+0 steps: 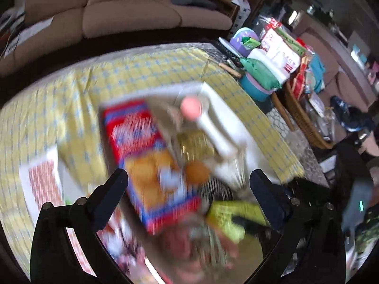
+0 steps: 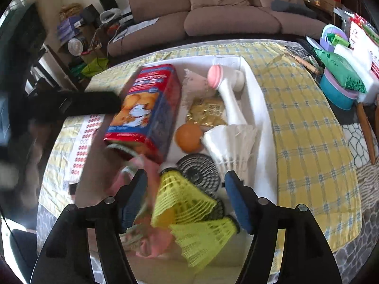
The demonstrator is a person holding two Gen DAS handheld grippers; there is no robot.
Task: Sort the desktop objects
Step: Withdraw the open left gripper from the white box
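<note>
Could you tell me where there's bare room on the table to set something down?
The yellow checked cloth lies bare right of the white tray, up to the teal tub, and behind the tray toward the sofa. The tray itself is crowded: biscuit box, orange ball, shuttlecocks.

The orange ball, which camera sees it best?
The right wrist view: the orange ball is sharp there, lying in the white tray beside the biscuit box. The left wrist view shows it only as a blurred orange blob.
</note>
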